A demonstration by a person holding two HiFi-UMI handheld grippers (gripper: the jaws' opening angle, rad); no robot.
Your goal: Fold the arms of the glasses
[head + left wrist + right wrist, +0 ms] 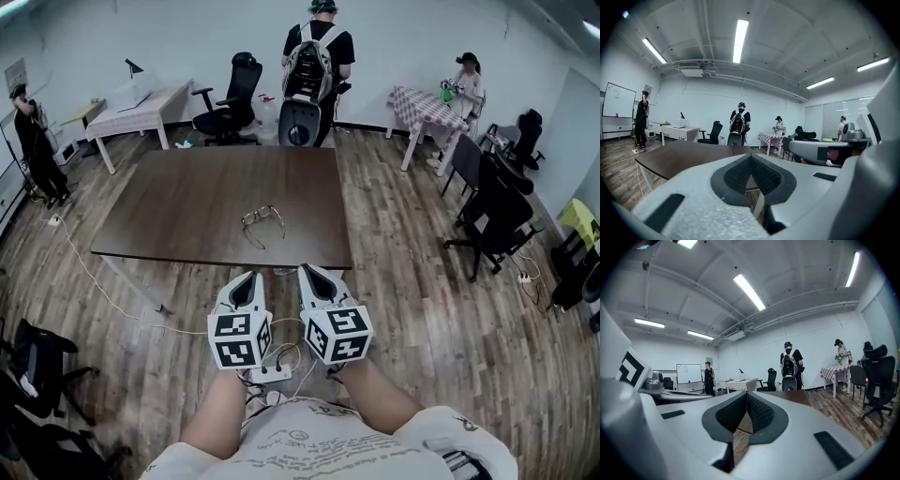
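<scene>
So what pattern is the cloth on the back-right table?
The tablecloth is checked, reddish and white; the head view shows it best.

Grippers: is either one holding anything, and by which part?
Nothing is held. The left gripper and right gripper are both shut and empty; the glasses lie on the table, beyond them.

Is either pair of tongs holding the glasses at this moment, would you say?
No, the glasses lie alone on the table, while the left tongs and right tongs hover empty short of its near edge.
</scene>
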